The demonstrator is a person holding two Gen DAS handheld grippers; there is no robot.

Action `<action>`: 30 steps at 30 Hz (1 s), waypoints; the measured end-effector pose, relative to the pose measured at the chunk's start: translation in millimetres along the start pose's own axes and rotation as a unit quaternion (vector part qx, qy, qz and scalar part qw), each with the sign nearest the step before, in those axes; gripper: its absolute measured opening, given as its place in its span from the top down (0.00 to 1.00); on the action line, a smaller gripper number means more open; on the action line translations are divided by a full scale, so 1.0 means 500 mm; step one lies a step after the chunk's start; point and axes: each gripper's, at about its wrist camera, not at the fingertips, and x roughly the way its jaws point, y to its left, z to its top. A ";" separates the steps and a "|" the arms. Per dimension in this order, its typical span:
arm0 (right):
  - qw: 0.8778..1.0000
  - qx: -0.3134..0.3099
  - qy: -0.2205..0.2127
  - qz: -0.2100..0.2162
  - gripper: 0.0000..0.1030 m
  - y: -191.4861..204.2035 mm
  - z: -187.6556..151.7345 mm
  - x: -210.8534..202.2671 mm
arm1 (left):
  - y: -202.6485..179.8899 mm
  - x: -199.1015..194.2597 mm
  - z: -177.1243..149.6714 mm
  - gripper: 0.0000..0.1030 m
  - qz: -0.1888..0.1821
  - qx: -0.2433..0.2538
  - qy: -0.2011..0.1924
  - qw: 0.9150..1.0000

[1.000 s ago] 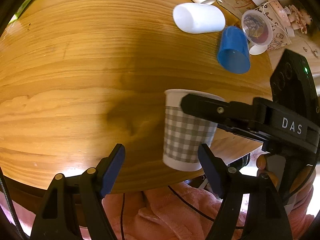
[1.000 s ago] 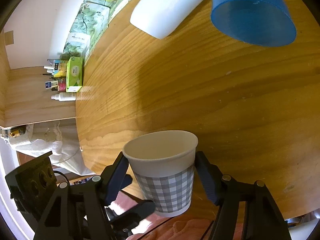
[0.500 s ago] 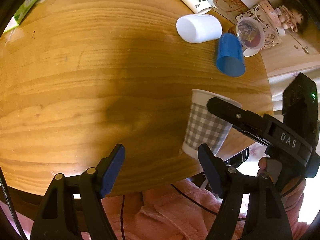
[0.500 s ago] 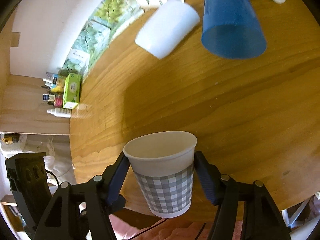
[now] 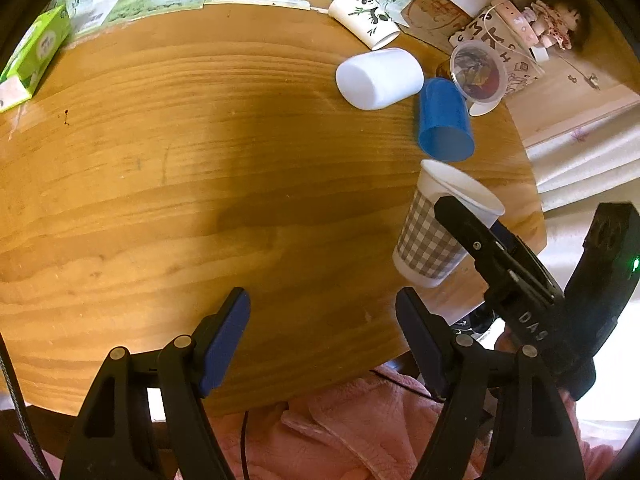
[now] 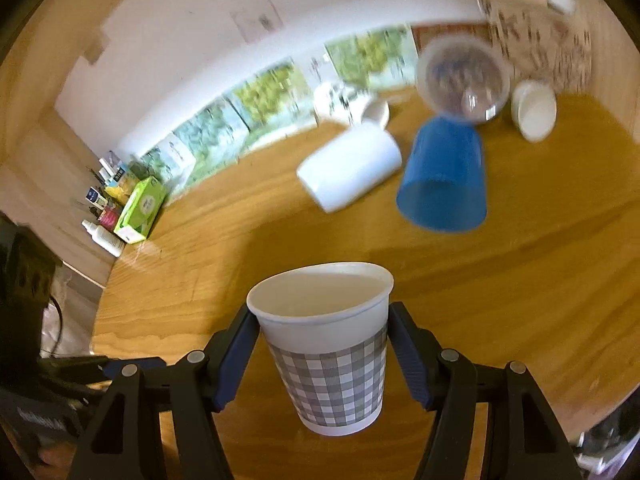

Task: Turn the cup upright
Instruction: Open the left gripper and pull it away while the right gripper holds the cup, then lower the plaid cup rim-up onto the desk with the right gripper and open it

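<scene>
The grey-and-white checked paper cup [image 6: 332,350] stands mouth-up between the blue pads of the right gripper [image 6: 324,354], which is clamped on its sides near the round wooden table's [image 5: 160,160] near edge; whether its base touches the wood cannot be told. The left gripper [image 5: 322,332] hovers with its fingers spread wide and nothing between them. Farther back lie a blue plastic cup [image 5: 444,120] and a plain white cup [image 5: 380,78], both on their sides.
</scene>
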 end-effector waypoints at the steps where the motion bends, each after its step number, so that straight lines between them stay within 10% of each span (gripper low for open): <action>1: 1.000 -0.010 -0.020 -0.003 0.36 0.002 -0.005 0.000 | 0.003 -0.001 0.002 0.24 0.000 0.001 0.000 1.000; 9: 0.995 -0.018 -0.095 0.005 0.36 0.000 -0.023 0.009 | 0.023 -0.020 0.010 0.24 0.007 0.004 -0.013 1.000; 30: 0.993 -0.105 -0.050 -0.011 0.35 0.040 -0.072 -0.013 | 0.007 -0.011 0.018 0.24 -0.026 0.020 -0.006 0.999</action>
